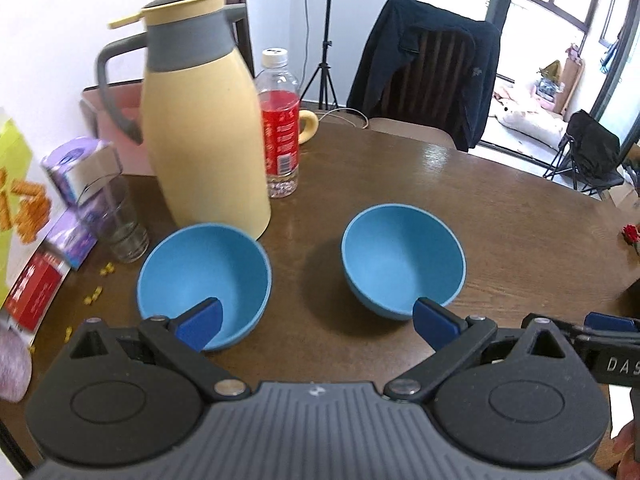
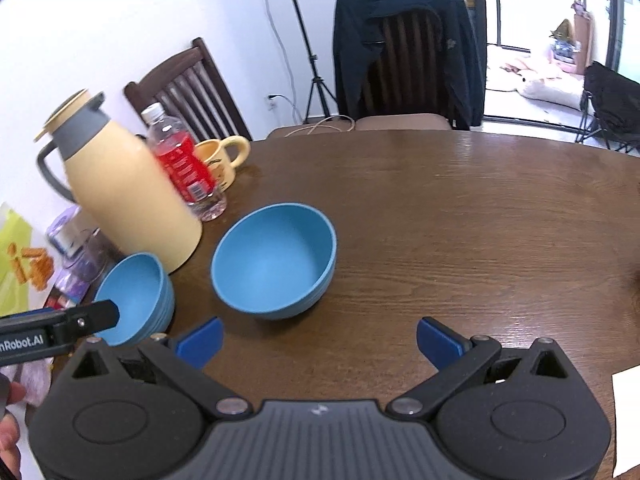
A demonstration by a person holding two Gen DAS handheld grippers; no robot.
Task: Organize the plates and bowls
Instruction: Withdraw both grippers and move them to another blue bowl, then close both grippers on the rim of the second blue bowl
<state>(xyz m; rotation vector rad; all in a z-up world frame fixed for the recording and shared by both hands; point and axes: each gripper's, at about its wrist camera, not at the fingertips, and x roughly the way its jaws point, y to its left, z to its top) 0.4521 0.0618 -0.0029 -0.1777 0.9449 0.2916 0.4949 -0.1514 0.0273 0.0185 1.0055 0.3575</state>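
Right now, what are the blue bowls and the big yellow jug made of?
The bowls look like matte plastic: even blue colour, dull sheen, thin rims. The jug looks like smooth plastic or painted metal, hard to tell, with a grey handle.

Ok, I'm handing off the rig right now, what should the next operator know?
Left gripper: jaws open, empty, low over the table, one finger over the left bowl's near rim.
Right gripper: jaws open, empty, just short of the right bowl.
Left bowl sits by the yellow jug; the two blue bowls stand apart, upright, empty.
Done: nothing stacked yet. No plates in view.
Left: probably grip one bowl and nest it in the other.
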